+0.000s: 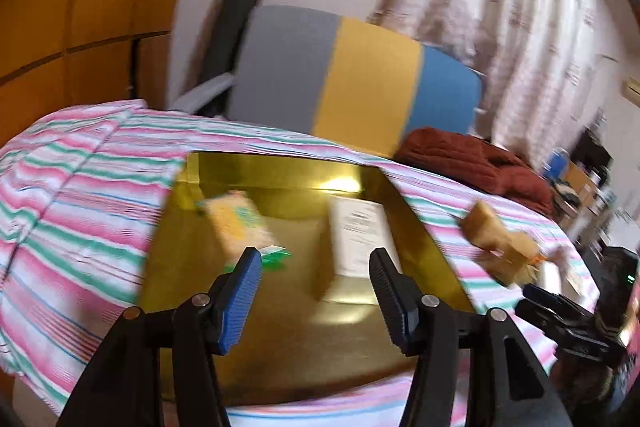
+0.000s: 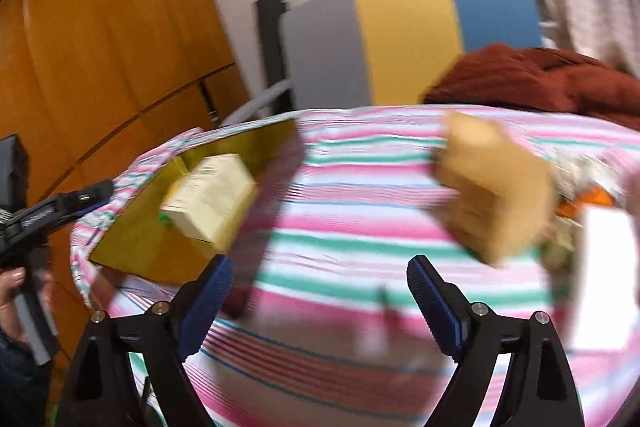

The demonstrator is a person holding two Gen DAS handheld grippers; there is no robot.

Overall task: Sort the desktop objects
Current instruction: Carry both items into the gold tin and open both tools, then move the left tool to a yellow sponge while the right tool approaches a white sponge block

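The right tool (image 2: 318, 301) hangs with its blue-padded fingers (image 2: 208, 301) spread wide and nothing between them, above a counter draped in a pink, green and white striped cloth (image 2: 360, 227). To the left lies a shallow gold tray (image 2: 132, 247), and a pale yellow box (image 2: 210, 199) sits in it, tilted. To the right, on the cloth, stands a tan cardboard box (image 2: 496, 187), blurred; just beyond it is a jumble with an orange bit, too smeared to tell. A white card-like thing (image 2: 608, 279) lies at the right edge. The left tool (image 2: 60, 207) reaches in from the left edge, held by a hand (image 2: 16, 287). Behind the counter stands a grey, yellow and blue chair back (image 2: 404, 35), with a rust-red cloth (image 2: 540, 79) heaped beside it.
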